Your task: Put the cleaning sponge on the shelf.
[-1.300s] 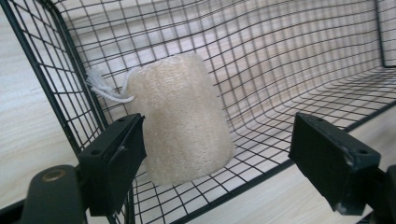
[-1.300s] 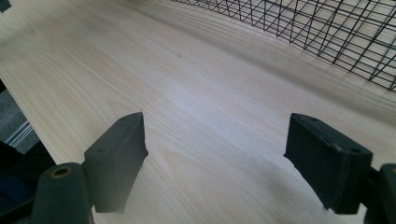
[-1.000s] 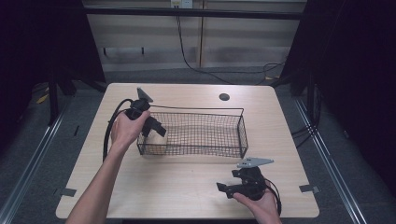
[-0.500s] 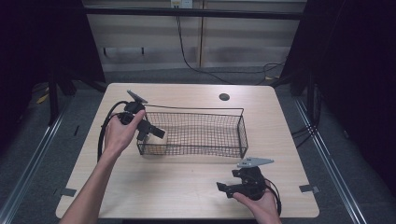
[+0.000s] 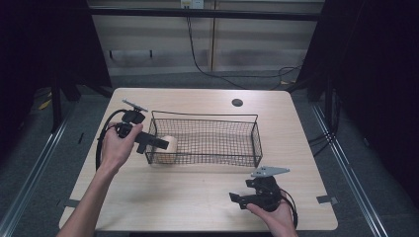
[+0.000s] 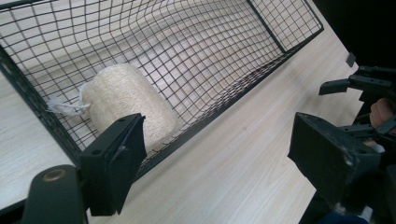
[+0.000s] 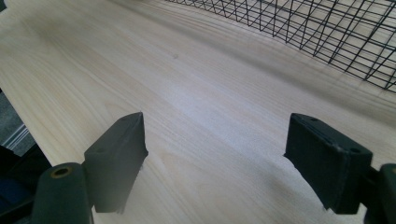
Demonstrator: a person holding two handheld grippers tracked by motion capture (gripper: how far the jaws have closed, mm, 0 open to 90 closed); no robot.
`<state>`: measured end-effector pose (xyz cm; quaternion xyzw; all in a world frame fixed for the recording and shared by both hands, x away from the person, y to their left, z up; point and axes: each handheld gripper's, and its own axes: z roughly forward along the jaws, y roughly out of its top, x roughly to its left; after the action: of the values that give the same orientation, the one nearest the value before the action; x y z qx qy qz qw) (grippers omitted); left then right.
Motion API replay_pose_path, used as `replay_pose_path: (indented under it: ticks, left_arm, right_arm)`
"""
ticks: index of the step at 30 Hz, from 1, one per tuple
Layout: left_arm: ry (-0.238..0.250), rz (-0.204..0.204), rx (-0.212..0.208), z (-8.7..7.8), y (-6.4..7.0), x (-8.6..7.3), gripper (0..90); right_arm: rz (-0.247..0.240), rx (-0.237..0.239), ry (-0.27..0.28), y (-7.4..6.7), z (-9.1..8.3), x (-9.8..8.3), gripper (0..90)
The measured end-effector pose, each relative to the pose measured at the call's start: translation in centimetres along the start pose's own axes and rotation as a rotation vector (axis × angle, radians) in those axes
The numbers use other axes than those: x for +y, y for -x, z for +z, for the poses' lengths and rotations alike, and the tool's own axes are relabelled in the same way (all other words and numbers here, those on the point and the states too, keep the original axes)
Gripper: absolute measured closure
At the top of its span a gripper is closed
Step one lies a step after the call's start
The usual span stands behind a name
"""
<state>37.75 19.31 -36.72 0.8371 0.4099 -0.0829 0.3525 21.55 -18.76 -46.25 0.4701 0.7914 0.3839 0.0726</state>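
The left gripper point(image 5: 157, 143) is held in the person's left hand point(image 5: 116, 148) at the left end of the wire basket point(image 5: 207, 116). Its two black jaws stand wide apart. Nothing is between them. In the left gripper view, one jaw is just in front of the basket's near wall and the other jaw hangs over the bare table point(image 6: 224, 172). The jaws do not squeeze anything.

A pale, rough loofah roll point(image 6: 128, 100) lies on its side inside the basket, in the left end, close to the near wall and the corner. A small white string loop sticks out of one end of it. From the high view, the loofah roll point(image 5: 169, 144) sits just past the tips of the left gripper, with the wire wall between them. I cannot tell if a jaw touches the wire.

The right gripper point(image 5: 236, 199) is in the person's right hand point(image 5: 274, 215) near the front edge of the table, well apart from the basket. Its jaws are wide apart too, and they hold nothing. In the right gripper view, only light wood lies between them, and the basket point(image 7: 327, 28) is farther off.
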Motion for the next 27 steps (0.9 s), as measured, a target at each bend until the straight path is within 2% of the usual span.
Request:
replay_pose_path:
  ticks: [2, 5, 8, 9, 13, 14, 15, 16, 20, 21, 22, 23, 24, 26, 27]
  left_arm:
    - [0.029, 0.001, 0.023, -0.4, 0.2, -0.5, 18.3]
    - [0.078, -0.01, 0.019, -1.2, 0.3, -1.5, 18.3]
    - [0.081, -0.009, 0.031, -1.4, 0.2, -2.1, 18.4]
    - [0.093, -0.03, 0.041, -1.4, 0.2, -2.6, 18.4]
    - [0.113, -0.024, 0.054, -1.7, 0.2, -3.6, 18.4]
    - [0.122, -0.022, 0.091, -1.8, 0.4, -4.6, 18.4]
    - [0.122, -0.022, 0.091, -1.8, 0.4, -4.6, 18.4]
    - [0.123, -0.028, 0.111, -1.9, 0.5, -5.2, 18.4]
    - [0.139, -0.02, 0.111, -2.3, 0.2, -7.2, 18.6]
    - [0.148, -0.018, 0.132, -2.3, 0.1, -7.6, 19.1]
    - [0.148, -0.018, 0.132, -2.3, 0.1, -7.6, 20.2]
    - [0.162, -0.032, 0.169, -2.3, -0.1, -8.3, 20.5]
    - [0.162, -0.032, 0.169, -2.3, -0.1, -8.3, 20.5]
    - [0.18, -0.03, 0.185, -2.6, -0.4, -9.4, 21.4]
    - [0.178, -0.029, 0.18, -2.7, -0.5, -9.7, 21.4]
  right_arm:
    - [-0.001, 0.0, 0.006, 0.0, 0.0, 0.0, 20.1]
    - [0.006, -0.003, 0.003, 0.1, 0.0, 0.0, 20.0]
    - [0.008, -0.003, 0.003, 0.1, 0.0, 0.0, 20.0]
    - [0.007, -0.003, 0.003, 0.1, 0.0, 0.0, 20.0]
    - [0.007, -0.003, 0.003, 0.1, 0.0, 0.0, 20.0]
    - [0.009, -0.001, 0.004, 0.1, 0.0, -0.1, 20.0]
    - [0.009, -0.001, 0.004, 0.1, 0.0, -0.1, 20.0]
    - [0.008, -0.002, 0.006, 0.1, 0.0, -0.1, 20.0]
    - [0.019, -0.009, 0.023, 0.2, 0.0, -0.1, 20.6]
    - [0.02, -0.01, 0.023, 0.2, 0.0, -0.1, 20.6]
    - [0.024, -0.014, 0.023, 0.1, 0.0, -0.1, 20.6]
    - [0.025, -0.017, 0.025, 0.1, 0.0, -0.1, 20.6]
    - [0.025, -0.017, 0.025, 0.1, 0.0, -0.1, 20.6]
    - [0.021, -0.017, 0.026, 0.1, 0.1, -0.1, 20.6]
    - [0.024, -0.016, 0.023, 0.1, 0.1, -0.1, 20.6]
